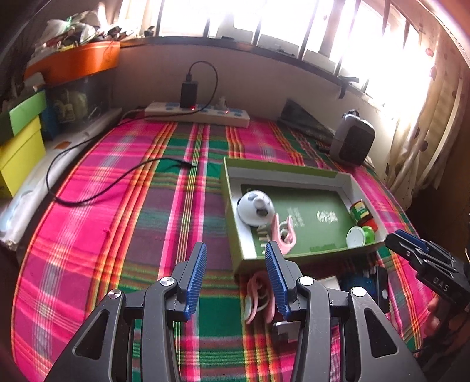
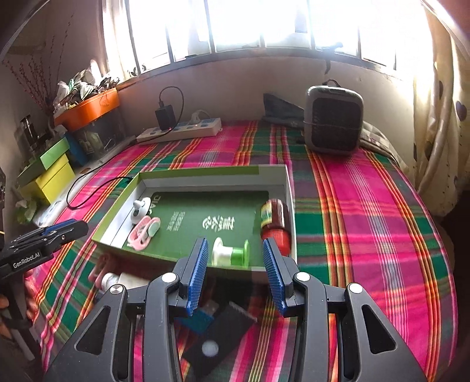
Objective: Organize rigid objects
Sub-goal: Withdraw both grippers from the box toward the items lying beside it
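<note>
Pink clip (image 1: 258,296) at tray's (image 1: 293,173) near edge | both grippers (image 1: 235,273) (image 2: 235,273) spread, empty | we judge pickup next, then traying.

Harsh daylight through window (image 1: 264,20), blown-out glare; room dimmer; strong fisheye bending, dark corners; near objects blurred.
</note>
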{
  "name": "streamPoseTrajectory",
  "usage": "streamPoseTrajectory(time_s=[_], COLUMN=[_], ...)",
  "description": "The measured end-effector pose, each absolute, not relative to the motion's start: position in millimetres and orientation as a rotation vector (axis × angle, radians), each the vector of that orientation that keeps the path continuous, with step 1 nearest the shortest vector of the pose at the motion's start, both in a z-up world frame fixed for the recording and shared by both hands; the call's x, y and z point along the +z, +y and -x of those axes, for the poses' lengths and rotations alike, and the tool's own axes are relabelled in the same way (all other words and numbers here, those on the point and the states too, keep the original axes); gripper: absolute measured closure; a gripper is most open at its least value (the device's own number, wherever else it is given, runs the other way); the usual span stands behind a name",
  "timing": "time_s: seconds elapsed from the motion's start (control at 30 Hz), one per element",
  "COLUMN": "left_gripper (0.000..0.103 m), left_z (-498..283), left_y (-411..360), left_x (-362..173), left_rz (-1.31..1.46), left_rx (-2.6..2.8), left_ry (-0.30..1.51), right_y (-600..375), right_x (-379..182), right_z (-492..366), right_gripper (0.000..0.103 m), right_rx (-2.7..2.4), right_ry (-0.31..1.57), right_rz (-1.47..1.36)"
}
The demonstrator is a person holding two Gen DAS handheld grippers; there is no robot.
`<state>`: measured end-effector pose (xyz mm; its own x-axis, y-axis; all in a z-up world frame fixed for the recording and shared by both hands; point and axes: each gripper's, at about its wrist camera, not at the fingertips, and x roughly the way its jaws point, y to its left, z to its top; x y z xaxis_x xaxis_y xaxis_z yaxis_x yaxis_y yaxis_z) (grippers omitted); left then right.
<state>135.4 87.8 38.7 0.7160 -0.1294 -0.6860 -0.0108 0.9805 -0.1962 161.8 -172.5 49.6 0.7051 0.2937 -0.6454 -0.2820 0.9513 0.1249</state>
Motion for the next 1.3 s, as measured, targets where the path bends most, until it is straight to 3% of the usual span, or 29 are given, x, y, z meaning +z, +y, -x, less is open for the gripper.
streamPoseTrajectory(time_s=[1.13, 1.17, 1.23, 1.3], left_gripper=[0.056, 0.056, 0.056, 0.056], left_z=[-133, -133, -133, -133], left_y=[97, 96, 96, 96], left_x=[15, 15, 15, 15], left_rz=[0.263, 0.262, 0.261, 0.259], left_rx=[-0.114, -0.113, -0.113, -0.113], left_ry=[0.802, 0.802, 0.802, 0.802], right_y=[-167, -167, -167, -169], right_x=[13, 13, 12, 12], right_z=[-121, -120, -119, -118], right_gripper=[0.062, 0.061, 0.05, 0.05], right_rx=[0.226, 0.223, 0.207, 0.189], right_ry=[0.845, 0.844, 0.848, 0.851], right_rz=[-0.061, -0.057, -0.028, -0.016])
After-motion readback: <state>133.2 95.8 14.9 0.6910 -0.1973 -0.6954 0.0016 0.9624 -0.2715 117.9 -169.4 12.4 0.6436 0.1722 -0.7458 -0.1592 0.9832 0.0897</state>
